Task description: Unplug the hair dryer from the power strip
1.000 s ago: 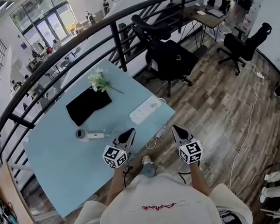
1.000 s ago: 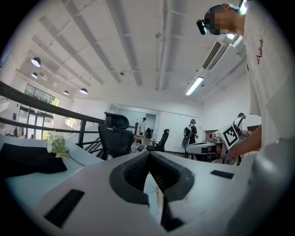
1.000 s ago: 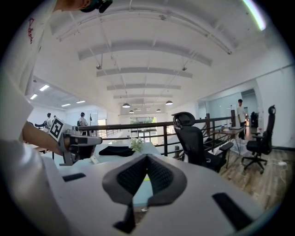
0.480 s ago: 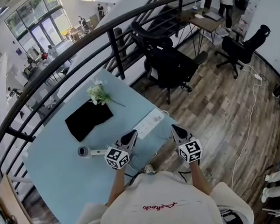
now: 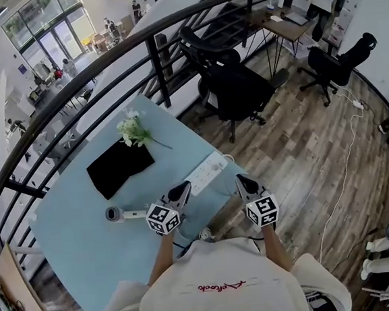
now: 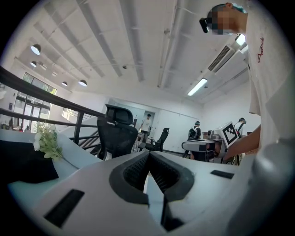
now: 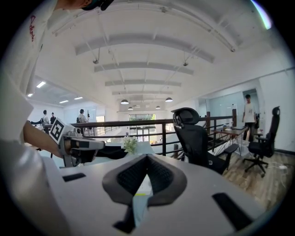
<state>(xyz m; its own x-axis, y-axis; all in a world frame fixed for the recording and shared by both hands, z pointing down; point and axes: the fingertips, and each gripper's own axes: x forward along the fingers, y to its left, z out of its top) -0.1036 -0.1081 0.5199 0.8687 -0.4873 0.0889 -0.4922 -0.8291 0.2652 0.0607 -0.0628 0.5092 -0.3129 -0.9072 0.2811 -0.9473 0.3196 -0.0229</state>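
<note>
Underfoot: wood-plank floor (image 5: 300,128), brown and streaked, wide open to the right of the table.
Table (image 5: 87,249): smooth pale blue slab with straight edges; its far side runs close along the railing, its near corner lies just ahead of the grippers.
Railing (image 5: 152,60): black curved metal bars.
Office chair (image 5: 232,87): black and padded, standing near the table's right edge.
Cloth (image 5: 119,166): flat matte black rectangle at mid-table.
Power strip (image 5: 206,173): long white plastic bar lying by the table's right corner.
Hair dryer (image 5: 122,213): round grey head and white handle, lying flat on the table left of the left gripper, apart from the strip.
Flowers (image 5: 133,130): small white-and-green sprig beyond the cloth.
Left gripper (image 5: 182,190): ribbed pads pressed together, nothing between, tip at the strip's near end; contact cannot be told.
Right gripper (image 5: 241,181): pads pressed together, empty, just off the table corner.
</note>
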